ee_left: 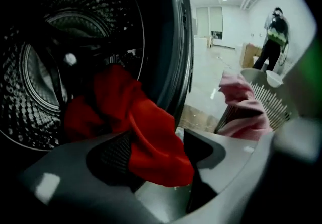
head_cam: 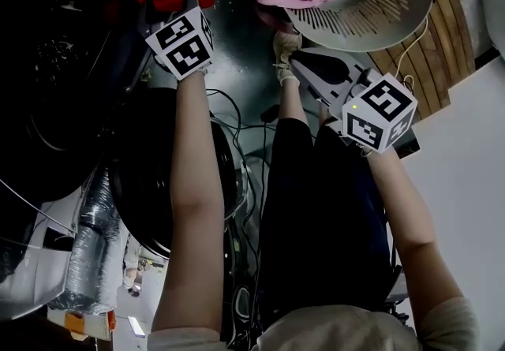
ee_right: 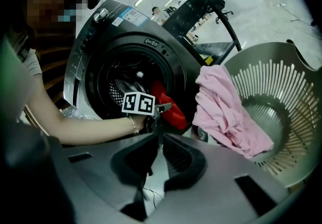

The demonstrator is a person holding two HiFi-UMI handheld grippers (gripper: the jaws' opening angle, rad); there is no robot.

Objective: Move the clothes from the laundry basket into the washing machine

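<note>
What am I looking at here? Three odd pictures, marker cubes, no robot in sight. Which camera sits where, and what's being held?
No robot: a person holds a two-jaw gripper in each hand; the marker cubes are part of those. The head view looks steeply down from the person's head; the other two cameras ride on the grippers and look along the jaws. The left gripper is at the washing machine opening, jaws apart, with a red garment lying loosely between them and trailing into the drum. The right gripper is shut and empty. Beside the machine is the laundry basket, a pink garment draped over its rim.
</note>
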